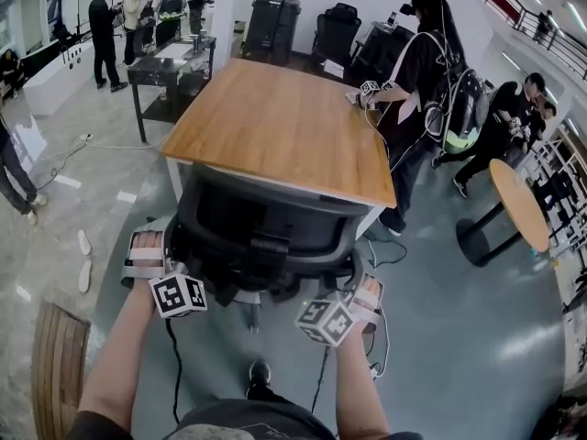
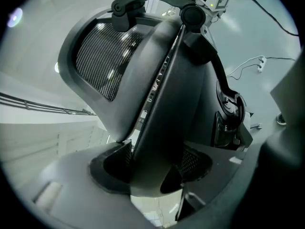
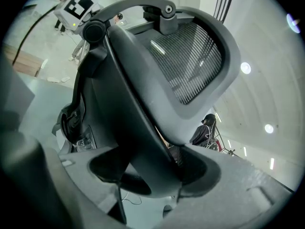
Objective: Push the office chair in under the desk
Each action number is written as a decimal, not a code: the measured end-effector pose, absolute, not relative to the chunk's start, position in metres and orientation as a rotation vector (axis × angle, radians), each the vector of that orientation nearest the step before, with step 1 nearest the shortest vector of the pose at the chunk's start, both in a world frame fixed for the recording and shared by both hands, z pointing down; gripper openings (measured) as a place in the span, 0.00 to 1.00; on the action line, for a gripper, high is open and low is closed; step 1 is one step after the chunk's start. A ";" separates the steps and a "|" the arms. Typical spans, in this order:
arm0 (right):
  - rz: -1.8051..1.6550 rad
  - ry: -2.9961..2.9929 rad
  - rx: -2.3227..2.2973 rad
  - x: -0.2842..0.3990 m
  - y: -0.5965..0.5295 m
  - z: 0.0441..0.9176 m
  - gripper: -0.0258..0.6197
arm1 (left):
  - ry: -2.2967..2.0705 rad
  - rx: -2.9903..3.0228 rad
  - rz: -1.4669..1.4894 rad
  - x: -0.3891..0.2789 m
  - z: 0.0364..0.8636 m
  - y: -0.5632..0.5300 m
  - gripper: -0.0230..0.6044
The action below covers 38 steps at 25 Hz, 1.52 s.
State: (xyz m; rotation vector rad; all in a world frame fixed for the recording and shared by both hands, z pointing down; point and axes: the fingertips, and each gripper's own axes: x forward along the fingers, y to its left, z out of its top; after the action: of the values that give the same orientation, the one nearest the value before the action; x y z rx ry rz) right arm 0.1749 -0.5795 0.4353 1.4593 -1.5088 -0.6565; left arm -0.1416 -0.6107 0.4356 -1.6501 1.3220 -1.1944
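Glossy grey floor (image 1: 459,337) is spreading round a wooden desk (image 1: 275,126), with people (image 1: 422,71) standing about and a round table (image 1: 518,204) off to the right. A white cable (image 1: 110,146) is trailing across the floor at the left.

The chair (image 1: 266,227) is standing at the desk's near edge, its mesh back facing the person and just beside the desktop. Its seat is hiding below the back, so I cannot tell how far under it is sitting.

The left gripper (image 1: 156,246) is clenching the left edge of the chair's back, the dark frame running up between its jaws with both pads pressing on it. The right gripper (image 1: 362,291) is grasping the right edge the same way, jaws clamping the frame.
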 end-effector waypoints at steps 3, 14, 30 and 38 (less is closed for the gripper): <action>-0.667 -1.512 1.459 0.177 -0.598 0.440 0.50 | 1.336 -1.651 -1.190 -0.139 0.441 -0.627 0.49; -0.694 -1.515 1.457 0.199 -0.656 0.437 0.51 | 1.358 -1.628 -1.190 -0.118 0.439 -0.677 0.49; -0.656 -1.466 1.514 0.216 -0.727 0.431 0.51 | 1.318 -1.641 -1.159 -0.101 0.433 -0.750 0.49; -0.626 -1.442 1.549 0.225 -0.740 0.437 0.51 | 1.291 -1.651 -1.136 -0.092 0.440 -0.770 0.49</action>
State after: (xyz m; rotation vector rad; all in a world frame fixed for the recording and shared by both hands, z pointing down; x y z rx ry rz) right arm 0.2249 -0.7405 0.4372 1.5492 -1.4420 -0.6263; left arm -0.0916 -0.7704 0.4396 -1.6511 1.2910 -1.1361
